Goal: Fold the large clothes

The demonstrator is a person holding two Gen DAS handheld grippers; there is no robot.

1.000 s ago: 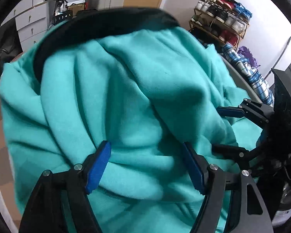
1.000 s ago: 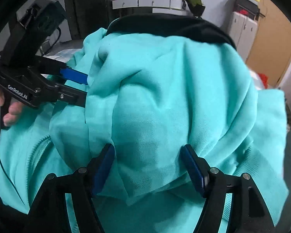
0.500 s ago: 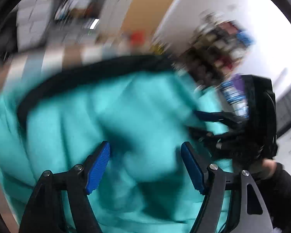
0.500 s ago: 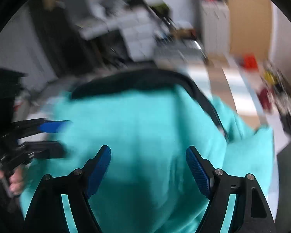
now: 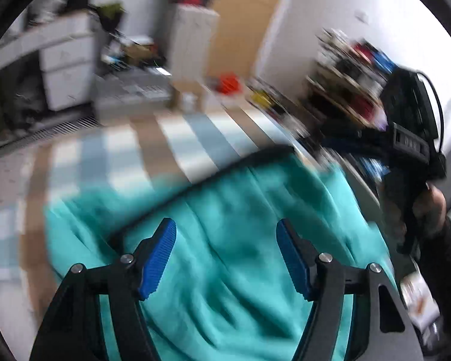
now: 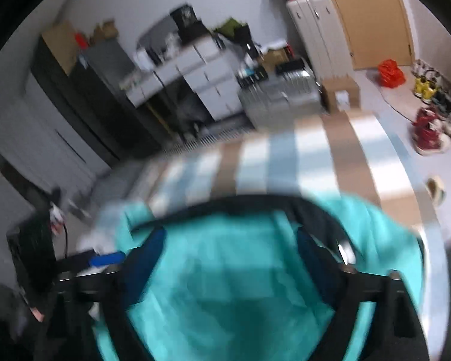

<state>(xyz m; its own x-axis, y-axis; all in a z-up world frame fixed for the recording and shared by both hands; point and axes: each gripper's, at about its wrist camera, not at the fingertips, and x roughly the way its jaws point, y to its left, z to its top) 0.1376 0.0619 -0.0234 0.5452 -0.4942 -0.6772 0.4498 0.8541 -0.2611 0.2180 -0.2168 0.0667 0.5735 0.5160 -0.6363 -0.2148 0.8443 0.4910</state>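
Observation:
A teal sweatshirt (image 5: 255,198) with a black band (image 5: 195,185) along its far edge lies bunched on a checked cover. My left gripper (image 5: 225,255) hovers over it, jaws closing, cloth showing below the gap but the blue pads (image 5: 158,258) not pressing on it. The right wrist view is blurred. There my right gripper (image 6: 230,261) hangs above the same sweatshirt (image 6: 231,303), jaws opening wide and nothing pinched. In the left wrist view the right gripper (image 5: 372,147) appears at the right, held by a hand (image 5: 430,210). The left gripper's blue pad (image 6: 105,260) shows at the right view's left edge.
The checked brown, blue and white cover (image 6: 315,156) stretches beyond the sweatshirt. A silver suitcase (image 6: 279,99), white drawers (image 5: 66,60) and a cardboard box (image 6: 341,93) stand behind it. A shoe rack (image 5: 351,69) lines the right wall; a red bag (image 6: 391,72) and shoes (image 6: 430,132) lie on the floor.
Both grippers have drawn back and up from the sweatshirt, so more of the room shows. The cloth bunched between each pair of pads now lies lower. The right jaws have widened.

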